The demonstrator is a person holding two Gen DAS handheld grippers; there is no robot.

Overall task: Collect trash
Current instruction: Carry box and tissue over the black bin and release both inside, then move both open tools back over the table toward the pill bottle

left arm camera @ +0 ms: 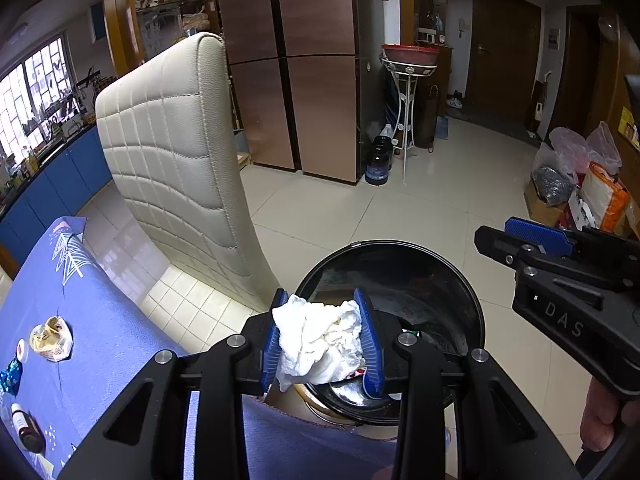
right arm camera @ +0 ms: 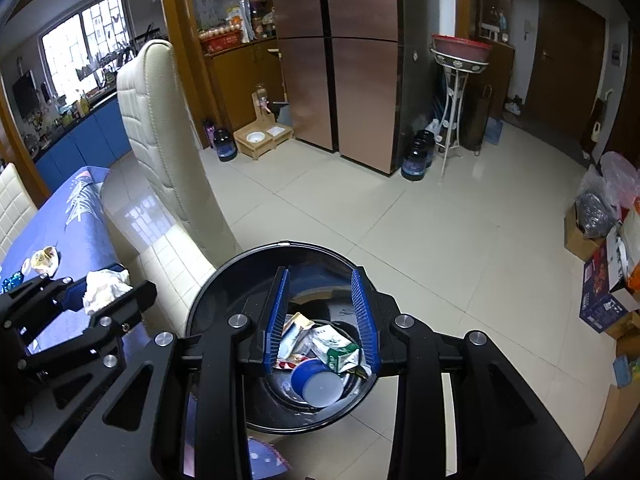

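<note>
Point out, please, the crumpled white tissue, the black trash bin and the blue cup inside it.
crumpled white tissue (left arm camera: 320, 340): left wrist view, middle of the wad between the blue pads.
black trash bin (right arm camera: 208, 292): right wrist view, left part of its rim.
blue cup (right arm camera: 310, 374): right wrist view, its blue side wall.

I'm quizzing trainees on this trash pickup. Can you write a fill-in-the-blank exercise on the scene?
1. The left tool grips a crumpled white ____.
2. The right tool hangs above the black bin, holding ____.
3. In the bin lies a cup coloured ____.
4. The tablecloth is coloured ____.

Missing words: tissue; nothing; blue; blue
</note>
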